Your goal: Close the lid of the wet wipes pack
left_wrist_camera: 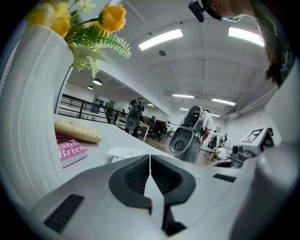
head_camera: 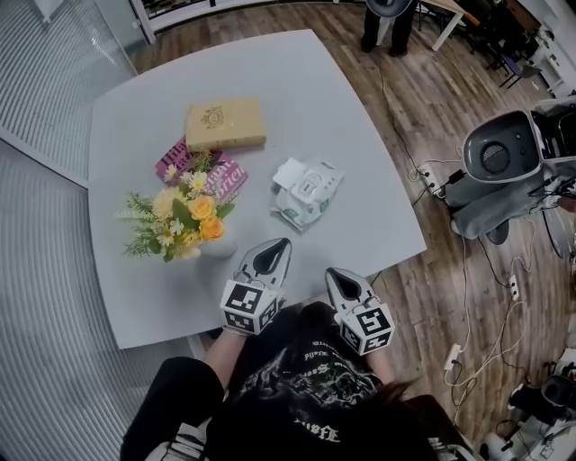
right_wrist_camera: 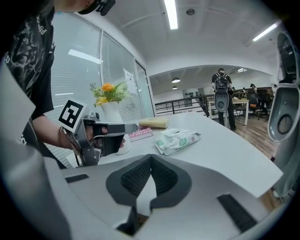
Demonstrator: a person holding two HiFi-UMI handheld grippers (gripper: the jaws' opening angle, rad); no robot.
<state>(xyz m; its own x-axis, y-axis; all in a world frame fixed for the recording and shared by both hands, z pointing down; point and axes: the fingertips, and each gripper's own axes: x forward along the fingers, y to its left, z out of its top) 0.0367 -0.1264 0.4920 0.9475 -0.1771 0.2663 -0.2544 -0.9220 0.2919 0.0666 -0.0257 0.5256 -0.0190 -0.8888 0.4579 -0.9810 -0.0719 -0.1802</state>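
Left tool (head_camera: 280, 246), right tool (head_camera: 334, 275): closed, empty.

Bright ceiling strips (right_wrist_camera: 171, 14) overhead; edges bend, perhaps soft.

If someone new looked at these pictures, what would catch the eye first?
The bouquet of yellow and orange flowers in a white vase stands out on the left of the pale grey table. Right of it lies the white-and-green wet wipes pack, lid open. The grey left gripper and right gripper hover at the near edge, jaws shut.

White-and-green wet wipes pack (head_camera: 307, 194)
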